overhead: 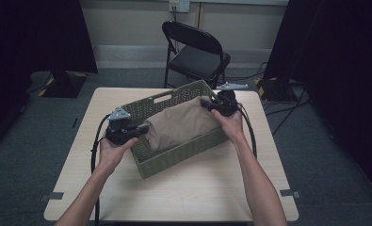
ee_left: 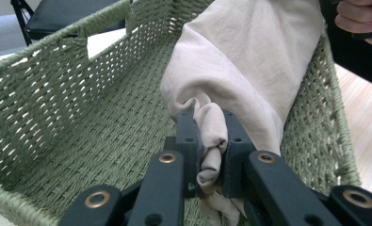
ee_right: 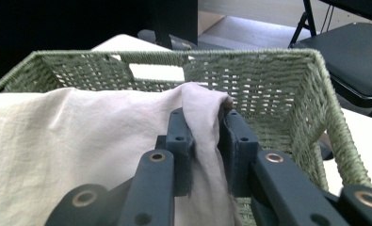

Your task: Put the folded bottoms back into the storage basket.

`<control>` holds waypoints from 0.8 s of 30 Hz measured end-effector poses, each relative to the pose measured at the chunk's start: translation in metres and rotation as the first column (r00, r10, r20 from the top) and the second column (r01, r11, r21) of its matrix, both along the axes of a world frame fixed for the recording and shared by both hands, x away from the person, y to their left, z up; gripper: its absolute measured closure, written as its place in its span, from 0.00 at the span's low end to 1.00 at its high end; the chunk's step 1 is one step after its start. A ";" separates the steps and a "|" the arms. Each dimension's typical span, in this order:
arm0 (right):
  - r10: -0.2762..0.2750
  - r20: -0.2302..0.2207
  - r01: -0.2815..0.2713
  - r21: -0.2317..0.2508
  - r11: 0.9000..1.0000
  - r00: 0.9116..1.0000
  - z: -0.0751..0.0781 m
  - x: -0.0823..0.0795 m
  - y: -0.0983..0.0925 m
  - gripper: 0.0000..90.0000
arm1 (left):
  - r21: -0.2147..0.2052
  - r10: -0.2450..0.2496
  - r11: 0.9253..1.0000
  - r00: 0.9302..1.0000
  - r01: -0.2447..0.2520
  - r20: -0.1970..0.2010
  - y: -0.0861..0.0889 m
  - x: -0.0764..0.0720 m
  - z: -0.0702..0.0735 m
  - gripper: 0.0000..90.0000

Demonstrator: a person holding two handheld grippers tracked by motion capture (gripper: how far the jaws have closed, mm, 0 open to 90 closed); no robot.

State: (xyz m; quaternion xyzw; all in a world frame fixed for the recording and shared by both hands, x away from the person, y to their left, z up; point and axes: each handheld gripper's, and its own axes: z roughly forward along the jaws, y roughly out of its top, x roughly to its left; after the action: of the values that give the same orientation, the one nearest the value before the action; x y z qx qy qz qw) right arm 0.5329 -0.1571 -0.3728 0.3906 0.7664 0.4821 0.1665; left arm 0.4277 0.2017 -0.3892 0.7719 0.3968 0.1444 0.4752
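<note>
A beige cloth [overhead: 181,123] lies lengthwise inside a green woven basket [overhead: 181,157] on the table. At the basket's left end my left gripper [overhead: 143,128] is shut on a bunched corner of the cloth [ee_left: 212,141], low inside the basket [ee_left: 80,108]. My right gripper [overhead: 206,103] holds the far right end of the cloth. In the right gripper view its jaws pinch a fold of the cloth [ee_right: 203,127] just above the basket [ee_right: 287,94] floor. The cloth sags between the two grips.
The basket sits at an angle in the middle of a light wooden table [overhead: 198,188]. A black folding chair [overhead: 195,52] stands behind the table's far edge. Dark curtains hang on both sides, and cables run along the floor at the right.
</note>
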 end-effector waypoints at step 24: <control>-0.012 -0.046 0.010 -0.045 0.999 0.999 -0.015 -0.005 -0.002 0.78 | 0.044 -0.010 0.999 0.998 0.013 -0.056 -0.005 0.001 -0.018 0.85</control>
State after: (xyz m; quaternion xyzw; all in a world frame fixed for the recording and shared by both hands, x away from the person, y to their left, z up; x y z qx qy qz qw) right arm 0.5280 -0.1591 -0.3881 0.4023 0.7784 0.4545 0.1600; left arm 0.4282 0.1972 -0.4069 0.7882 0.4022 0.1287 0.4476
